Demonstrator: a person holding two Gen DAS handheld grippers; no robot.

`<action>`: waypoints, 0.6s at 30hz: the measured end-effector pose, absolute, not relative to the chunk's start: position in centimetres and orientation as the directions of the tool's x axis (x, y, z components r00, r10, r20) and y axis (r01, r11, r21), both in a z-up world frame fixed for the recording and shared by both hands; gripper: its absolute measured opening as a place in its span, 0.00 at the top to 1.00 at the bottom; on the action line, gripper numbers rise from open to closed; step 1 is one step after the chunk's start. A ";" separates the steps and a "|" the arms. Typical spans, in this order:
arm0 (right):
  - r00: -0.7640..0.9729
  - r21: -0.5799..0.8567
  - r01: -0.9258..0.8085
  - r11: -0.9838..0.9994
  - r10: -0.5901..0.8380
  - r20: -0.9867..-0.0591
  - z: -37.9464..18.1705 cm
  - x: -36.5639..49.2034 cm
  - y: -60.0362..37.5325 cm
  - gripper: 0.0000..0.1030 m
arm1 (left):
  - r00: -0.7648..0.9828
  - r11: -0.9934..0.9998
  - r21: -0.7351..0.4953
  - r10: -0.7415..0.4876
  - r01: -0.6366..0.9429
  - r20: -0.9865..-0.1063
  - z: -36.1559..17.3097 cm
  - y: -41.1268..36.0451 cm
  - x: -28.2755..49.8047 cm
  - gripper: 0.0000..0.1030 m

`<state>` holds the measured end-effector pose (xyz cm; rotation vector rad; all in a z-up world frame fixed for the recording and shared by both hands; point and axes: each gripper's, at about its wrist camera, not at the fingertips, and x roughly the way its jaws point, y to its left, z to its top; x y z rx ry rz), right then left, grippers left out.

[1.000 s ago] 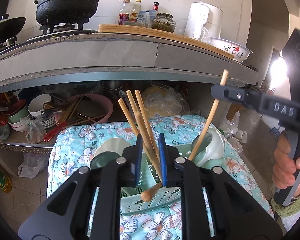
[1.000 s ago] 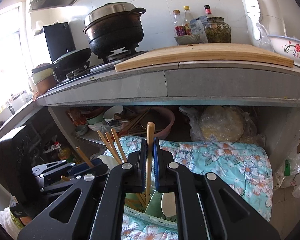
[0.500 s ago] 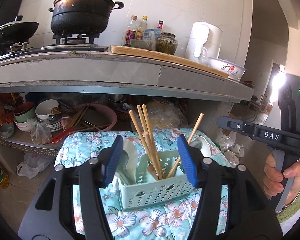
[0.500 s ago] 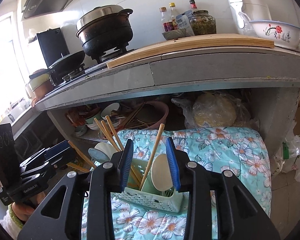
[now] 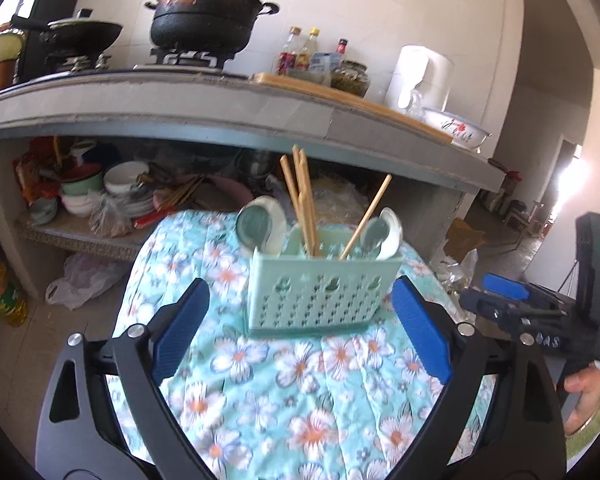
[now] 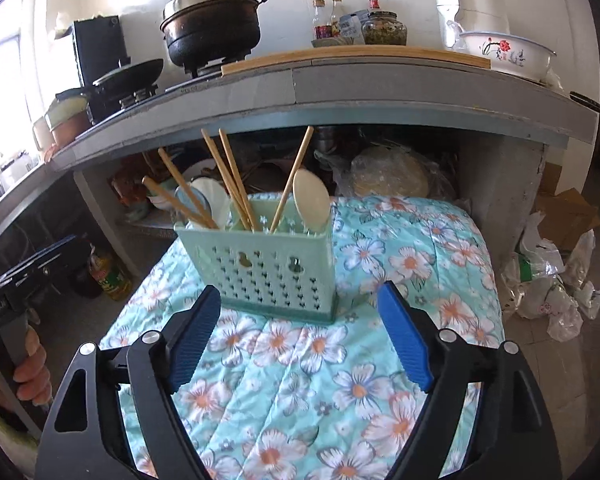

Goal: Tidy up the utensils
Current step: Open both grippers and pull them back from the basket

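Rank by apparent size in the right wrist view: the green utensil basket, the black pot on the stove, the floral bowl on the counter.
1. Green utensil basket, though it is nearest the camera.
2. Black pot and floral bowl look about alike; I would not rank them.

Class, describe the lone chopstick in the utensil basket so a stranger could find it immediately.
On the floral turquoise quilt stands a perforated mint-green plastic basket. Beside the pale spoon, one wooden chopstick leans right alone, unlike the others, which lean left.

Six chopsticks (image 6: 228,178), two spoons (image 5: 262,222), one caddy (image 6: 260,268)
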<state>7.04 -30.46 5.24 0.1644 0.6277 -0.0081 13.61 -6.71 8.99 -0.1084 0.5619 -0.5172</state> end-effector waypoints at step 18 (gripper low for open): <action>0.770 -0.056 0.278 0.959 -0.257 -0.584 3.6 -2.1 -27.1 0.06 | 0.829 0.982 0.007 -0.157 0.190 -0.537 7.2 -4.9 4.7 0.08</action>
